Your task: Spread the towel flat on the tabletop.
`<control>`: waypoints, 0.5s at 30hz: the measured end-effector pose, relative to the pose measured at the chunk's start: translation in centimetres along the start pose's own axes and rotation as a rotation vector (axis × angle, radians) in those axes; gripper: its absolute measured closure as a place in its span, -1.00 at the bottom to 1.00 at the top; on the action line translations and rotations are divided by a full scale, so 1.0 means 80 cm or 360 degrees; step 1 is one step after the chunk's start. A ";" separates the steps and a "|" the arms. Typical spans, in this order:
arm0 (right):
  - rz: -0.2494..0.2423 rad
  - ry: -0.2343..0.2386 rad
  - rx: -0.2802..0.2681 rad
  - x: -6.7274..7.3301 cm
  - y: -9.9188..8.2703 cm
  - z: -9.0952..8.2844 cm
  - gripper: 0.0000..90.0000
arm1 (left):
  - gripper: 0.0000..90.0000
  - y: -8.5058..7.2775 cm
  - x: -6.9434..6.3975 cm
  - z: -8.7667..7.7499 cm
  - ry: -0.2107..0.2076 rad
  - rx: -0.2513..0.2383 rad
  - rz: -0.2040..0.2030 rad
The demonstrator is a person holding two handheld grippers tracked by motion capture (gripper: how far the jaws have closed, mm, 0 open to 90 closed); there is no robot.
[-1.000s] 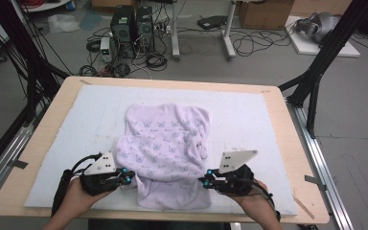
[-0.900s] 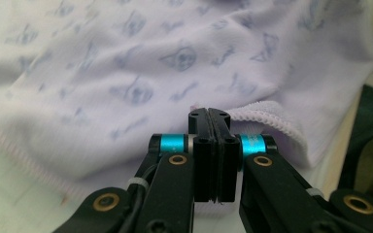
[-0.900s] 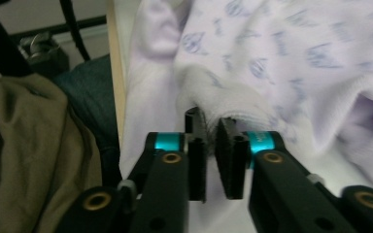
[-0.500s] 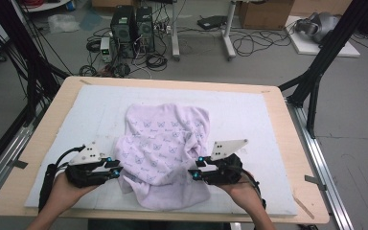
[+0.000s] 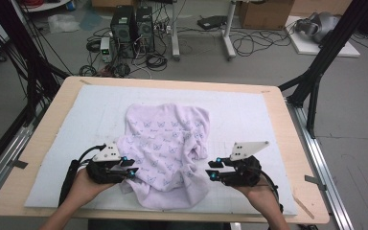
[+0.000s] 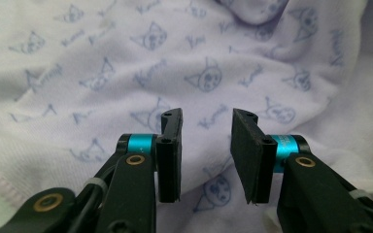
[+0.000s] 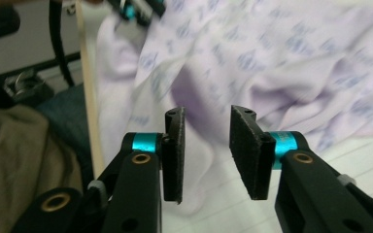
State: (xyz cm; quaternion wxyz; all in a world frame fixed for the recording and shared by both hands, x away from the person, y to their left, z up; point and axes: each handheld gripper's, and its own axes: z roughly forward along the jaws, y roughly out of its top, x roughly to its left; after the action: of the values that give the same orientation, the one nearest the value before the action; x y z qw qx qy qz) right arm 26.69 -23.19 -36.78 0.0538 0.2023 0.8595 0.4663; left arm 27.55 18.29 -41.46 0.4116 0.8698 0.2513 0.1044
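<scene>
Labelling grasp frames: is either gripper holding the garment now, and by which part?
Nothing held. Left gripper and right gripper have just opened, empty, beside the lilac garment.

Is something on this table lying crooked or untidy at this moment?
Yes. The lilac printed garment lies crumpled on the white mat, not flat: its right side is bunched into thick folds and its near edge is rumpled. Both the left gripper and the right gripper are open beside it, holding nothing.

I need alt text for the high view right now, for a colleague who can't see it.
A crumpled lilac printed garment lies on a white mat on a wooden table. The left gripper sits at its left edge, the right gripper beside its right edge, both open.
</scene>
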 end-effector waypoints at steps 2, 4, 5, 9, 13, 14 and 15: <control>-0.0007 -0.0012 -0.0019 -0.006 0.009 0.006 0.52 | 0.44 -0.006 0.002 0.002 0.0006 0.0031 -0.0002; -0.0023 0.0020 -0.0028 -0.010 0.014 0.021 0.51 | 0.43 -0.012 0.003 0.004 0.0006 0.0053 -0.0001; -0.0041 0.0037 -0.0009 -0.012 0.016 0.032 0.48 | 0.41 -0.016 0.004 0.005 0.0005 0.0065 -0.0005; -0.0085 0.0115 0.0146 -0.018 0.015 0.085 0.34 | 0.20 -0.029 0.003 0.008 -0.0015 0.0083 -0.0021; -0.0072 0.0175 0.0294 -0.021 0.001 0.122 0.36 | 0.22 -0.032 -0.002 0.010 0.0030 0.0083 0.0026; -0.0079 0.0176 0.0337 -0.020 0.000 0.127 0.39 | 0.28 -0.031 -0.003 0.011 0.0048 0.0089 0.0039; -0.0103 0.0176 0.0383 -0.018 -0.002 0.132 0.45 | 0.37 -0.031 -0.003 0.011 0.0077 0.0091 0.0045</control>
State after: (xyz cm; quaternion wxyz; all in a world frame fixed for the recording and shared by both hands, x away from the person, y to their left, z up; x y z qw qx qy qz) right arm 30.94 -15.59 -42.95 -0.0032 0.1534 0.9169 0.3683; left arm 26.81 18.90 -43.93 0.3787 0.8819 0.2518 0.1241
